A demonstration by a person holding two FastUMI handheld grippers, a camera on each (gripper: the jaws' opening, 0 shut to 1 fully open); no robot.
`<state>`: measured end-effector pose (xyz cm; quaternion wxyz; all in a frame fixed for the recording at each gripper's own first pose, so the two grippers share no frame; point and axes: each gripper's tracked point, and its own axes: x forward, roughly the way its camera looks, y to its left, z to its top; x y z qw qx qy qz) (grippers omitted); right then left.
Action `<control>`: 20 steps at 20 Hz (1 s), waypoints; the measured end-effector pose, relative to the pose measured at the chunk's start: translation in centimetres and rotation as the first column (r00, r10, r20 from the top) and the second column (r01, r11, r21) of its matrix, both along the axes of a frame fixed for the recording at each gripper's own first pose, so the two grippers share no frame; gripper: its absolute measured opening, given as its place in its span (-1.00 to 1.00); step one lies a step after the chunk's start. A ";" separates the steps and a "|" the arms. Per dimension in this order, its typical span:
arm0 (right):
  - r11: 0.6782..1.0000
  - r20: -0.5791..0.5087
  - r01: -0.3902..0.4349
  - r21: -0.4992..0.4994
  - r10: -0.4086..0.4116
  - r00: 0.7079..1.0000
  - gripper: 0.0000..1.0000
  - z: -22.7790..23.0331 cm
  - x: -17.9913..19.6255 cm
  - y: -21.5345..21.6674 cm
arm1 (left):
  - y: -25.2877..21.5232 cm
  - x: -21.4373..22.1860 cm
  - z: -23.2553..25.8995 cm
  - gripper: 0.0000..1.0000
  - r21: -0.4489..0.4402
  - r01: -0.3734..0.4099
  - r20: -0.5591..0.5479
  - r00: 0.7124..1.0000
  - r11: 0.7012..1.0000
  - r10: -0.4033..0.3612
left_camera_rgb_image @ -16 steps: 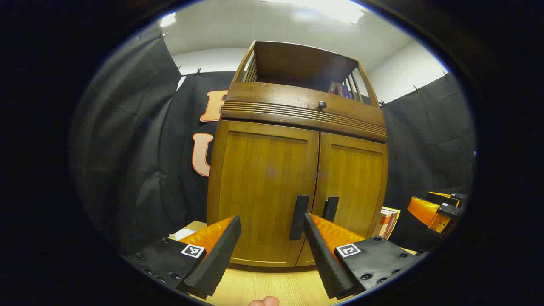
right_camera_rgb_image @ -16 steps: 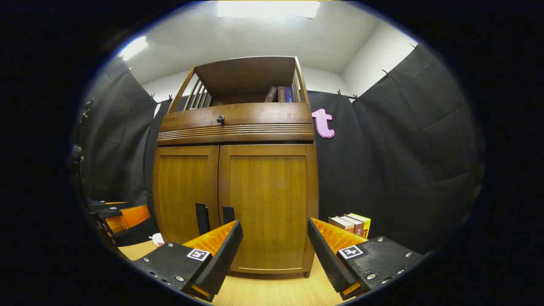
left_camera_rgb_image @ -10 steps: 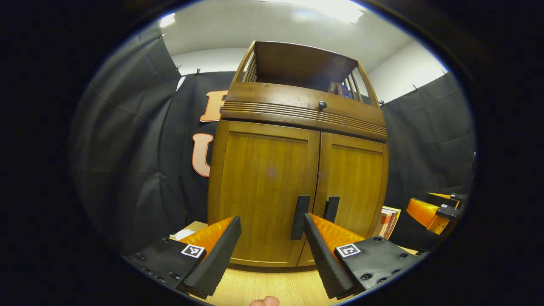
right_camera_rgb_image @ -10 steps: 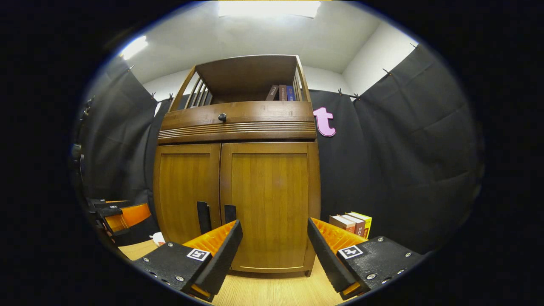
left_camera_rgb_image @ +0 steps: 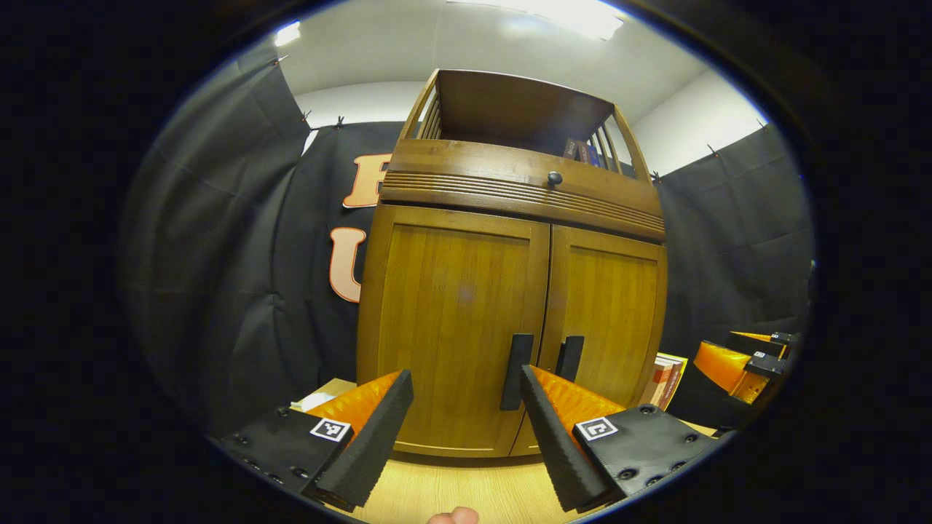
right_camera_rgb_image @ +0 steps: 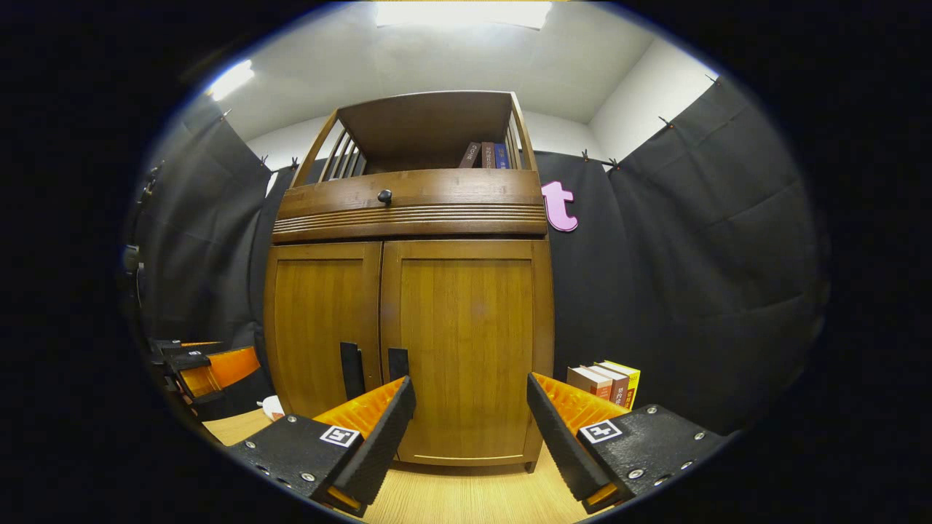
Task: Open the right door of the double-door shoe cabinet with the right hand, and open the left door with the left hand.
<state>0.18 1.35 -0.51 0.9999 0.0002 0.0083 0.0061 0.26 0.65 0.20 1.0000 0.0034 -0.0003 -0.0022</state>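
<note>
Two doors front the shoe cabinet (left_camera_rgb_image: 510, 291), and both are closed: the left door (left_camera_rgb_image: 455, 327) and the right door (left_camera_rgb_image: 608, 320) meet flush at the middle seam, each with a dark upright handle beside that seam, the left handle (left_camera_rgb_image: 516, 371) and the right handle (left_camera_rgb_image: 569, 358). Above the doors runs a ribbed drawer front with a small round knob (left_camera_rgb_image: 555, 177), and over it an open slatted shelf holds a few books (right_camera_rgb_image: 486, 155) standing upright at its right end. More books (right_camera_rgb_image: 606, 382) stand on the wooden tabletop (right_camera_rgb_image: 466, 502) just right of the cabinet. The left gripper (left_camera_rgb_image: 462, 429) is spread wide and holds nothing, its fingers apart from the cabinet, with the left handle seen between them. The right gripper (right_camera_rgb_image: 470, 437) is likewise wide open and empty, facing the right door without touching it.
</note>
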 end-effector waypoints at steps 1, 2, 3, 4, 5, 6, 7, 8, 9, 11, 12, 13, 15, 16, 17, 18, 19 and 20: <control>1.000 -0.001 0.000 0.001 0.000 1.000 0.88 0.0 0.0 0.0 | 0.0 0.0 0.1 0.87 0.002 -0.001 0.001 1.000 1.000 0.001; 1.000 -0.001 0.000 0.002 0.000 1.000 0.88 -0.1 -0.1 0.1 | 0.0 0.1 0.1 0.93 0.003 0.000 0.001 1.000 1.000 0.000; 1.000 -0.002 0.000 0.003 0.000 1.000 0.88 -0.2 0.0 0.1 | 0.0 0.1 0.1 0.93 0.004 0.001 0.001 1.000 1.000 -0.001; 1.000 -0.001 0.000 0.005 0.000 1.000 0.88 -0.2 -0.1 0.1 | -0.1 0.1 0.1 0.87 0.006 0.004 0.000 1.000 1.000 -0.004; 1.000 0.000 0.002 0.007 -0.002 1.000 0.88 -0.2 -0.1 0.0 | -0.1 0.1 0.1 0.87 0.007 0.005 -0.001 1.000 1.000 -0.005; 1.000 0.000 0.003 0.008 -0.003 1.000 0.88 -0.2 -0.1 0.0 | 0.0 0.2 0.1 0.93 0.009 0.004 -0.001 1.000 1.000 -0.004; 1.000 -0.001 0.005 0.009 -0.005 1.000 0.88 -0.2 -0.1 -0.1 | 0.0 0.1 0.1 0.93 0.010 0.005 -0.001 1.000 1.000 -0.005; 1.000 -0.004 0.006 0.008 -0.006 1.000 0.88 -0.3 -0.1 0.0 | -0.1 0.2 0.1 0.87 0.010 0.005 -0.002 1.000 1.000 -0.005; 1.000 -0.008 0.007 0.007 -0.007 1.000 0.88 -0.3 -0.1 -0.1 | 0.0 0.2 0.1 0.87 0.010 0.006 -0.003 1.000 1.000 -0.006; 1.000 -0.015 0.010 0.010 -0.010 1.000 0.88 -0.6 -0.1 -0.1 | 0.0 0.1 0.1 0.87 0.012 0.006 -0.003 1.000 1.000 -0.006; 1.000 -0.018 0.011 0.012 -0.010 1.000 0.88 -0.7 -0.1 0.0 | 0.1 0.2 0.1 0.87 0.015 0.005 -0.003 1.000 1.000 -0.005; 1.000 -0.019 0.013 0.015 -0.012 1.000 0.88 -0.6 -0.1 -0.1 | 0.1 0.2 0.0 0.87 0.018 0.003 -0.004 1.000 1.000 -0.003; 1.000 -0.019 0.010 0.016 -0.010 1.000 0.88 -0.6 0.1 0.0 | 0.1 0.0 -0.1 0.87 0.016 0.004 -0.012 1.000 1.000 -0.004; 1.000 -0.019 0.007 0.014 -0.007 1.000 0.88 -0.7 0.2 0.1 | 0.1 -0.1 -0.1 0.87 0.012 0.006 -0.013 1.000 1.000 -0.006; 1.000 -0.022 0.005 0.009 -0.005 1.000 0.88 -0.8 0.5 0.1 | 0.1 -0.1 -0.1 0.87 0.010 0.006 -0.014 1.000 1.000 -0.006; 1.000 -0.024 -0.001 0.007 0.001 1.000 0.88 -1.0 0.7 0.4 | 0.1 -0.1 -0.2 0.87 0.012 0.006 -0.017 1.000 1.000 -0.006; 1.000 -0.026 -0.010 0.011 0.010 1.000 0.88 -1.2 1.3 0.8 | 0.2 -0.2 -0.4 0.87 0.015 0.005 -0.018 1.000 1.000 -0.005; 0.999 -0.029 -0.024 0.022 0.024 0.999 0.88 -1.4 1.9 1.2 | 0.2 -0.1 -0.5 0.87 0.017 0.006 -0.021 1.000 1.000 -0.006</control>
